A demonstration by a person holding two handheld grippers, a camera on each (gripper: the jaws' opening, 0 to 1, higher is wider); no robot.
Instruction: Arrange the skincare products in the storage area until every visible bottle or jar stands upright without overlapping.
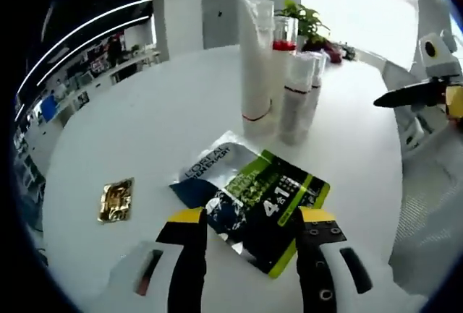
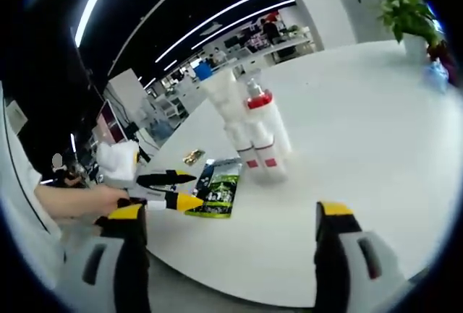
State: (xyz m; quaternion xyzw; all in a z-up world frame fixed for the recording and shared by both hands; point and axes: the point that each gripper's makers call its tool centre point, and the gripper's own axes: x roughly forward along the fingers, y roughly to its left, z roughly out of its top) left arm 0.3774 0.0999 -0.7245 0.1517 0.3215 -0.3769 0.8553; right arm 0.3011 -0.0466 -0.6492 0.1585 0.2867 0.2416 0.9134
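I count three upright white tubes (image 1: 256,56), one L'Oréal sachet (image 1: 253,201), one gold packet (image 1: 116,200); both my grippers (image 1: 249,226) (image 2: 230,219) gape, holding nothing.

A round white table (image 1: 145,118) carries a small gold foil packet (image 1: 116,200), lying flat at about eight o'clock in the left gripper view. A leafy green potted plant (image 1: 304,18) stands at the table's far edge, near twelve o'clock there and at one o'clock in the right gripper view. Beyond the table, long ceiling light strips (image 2: 217,15) run over a dim room with desks (image 2: 278,44).
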